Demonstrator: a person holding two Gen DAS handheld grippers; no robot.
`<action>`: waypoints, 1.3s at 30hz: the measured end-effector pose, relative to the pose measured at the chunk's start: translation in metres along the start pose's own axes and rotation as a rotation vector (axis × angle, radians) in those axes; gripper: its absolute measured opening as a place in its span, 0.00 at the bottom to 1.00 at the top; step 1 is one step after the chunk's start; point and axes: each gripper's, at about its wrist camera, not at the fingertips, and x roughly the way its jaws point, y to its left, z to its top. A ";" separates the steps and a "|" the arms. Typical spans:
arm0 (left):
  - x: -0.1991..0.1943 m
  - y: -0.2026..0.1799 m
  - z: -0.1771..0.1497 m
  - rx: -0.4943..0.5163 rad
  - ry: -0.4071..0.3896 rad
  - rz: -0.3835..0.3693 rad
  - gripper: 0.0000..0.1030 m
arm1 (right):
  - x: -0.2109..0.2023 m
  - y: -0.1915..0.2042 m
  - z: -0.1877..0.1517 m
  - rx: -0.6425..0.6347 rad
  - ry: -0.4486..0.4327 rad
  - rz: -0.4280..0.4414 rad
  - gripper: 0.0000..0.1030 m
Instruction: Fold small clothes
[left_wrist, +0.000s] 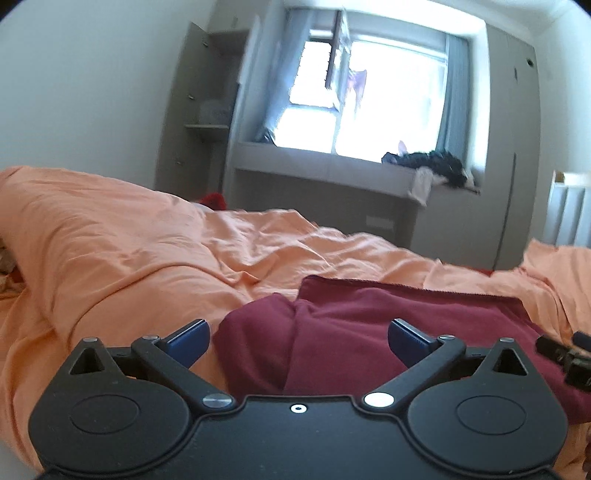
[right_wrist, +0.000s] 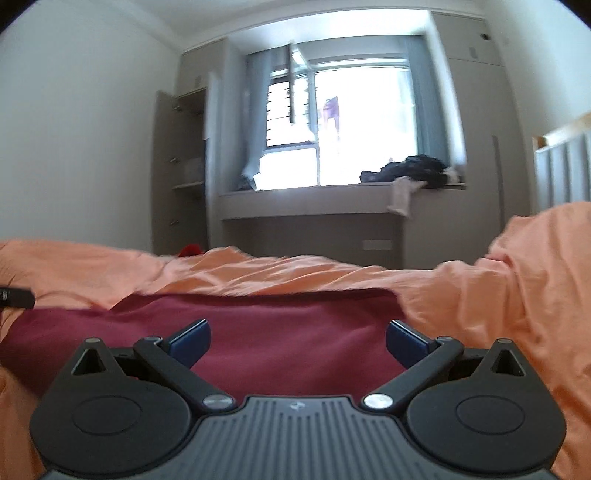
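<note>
**Q:** Two views are offered; what is shown from the left wrist?

**A:** The left gripper (left_wrist: 298, 338) is seen held low over a maroon garment (left_wrist: 369, 332), its blue fingers (left_wrist: 188, 341) spread wide with nothing between them. The garment is laid on an orange bedsheet (left_wrist: 129, 251), and its near left part is bunched into a rounded fold. At the right edge of this view, part of the other gripper can be made out.

**Q:** And from the right wrist?

**A:** The right gripper (right_wrist: 298, 338) is likewise shown with fingers (right_wrist: 406, 343) parted and empty, just above the flatter stretch of the same garment (right_wrist: 277, 332). The sheet (right_wrist: 498, 295) is rumpled on all sides, and a window ledge (right_wrist: 314, 195) is visible beyond the bed.

**Q:** What could go wrong from here?

**A:** The sheet could be pinched along with the garment, since both are soft and lie in contact. A single layer might be caught at the bunched left part, so the fold would be dragged crooked. Unequal lifting by the two grippers could also leave the cloth skewed.
</note>
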 end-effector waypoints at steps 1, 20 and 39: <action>-0.005 0.001 -0.004 -0.010 -0.007 0.005 1.00 | 0.000 0.004 -0.002 -0.008 0.005 0.009 1.00; 0.002 0.032 -0.042 -0.262 0.149 -0.133 1.00 | 0.014 0.039 -0.024 -0.105 -0.013 0.008 1.00; 0.023 0.017 -0.052 -0.404 0.184 -0.301 0.99 | 0.013 0.045 -0.035 -0.182 -0.053 -0.036 1.00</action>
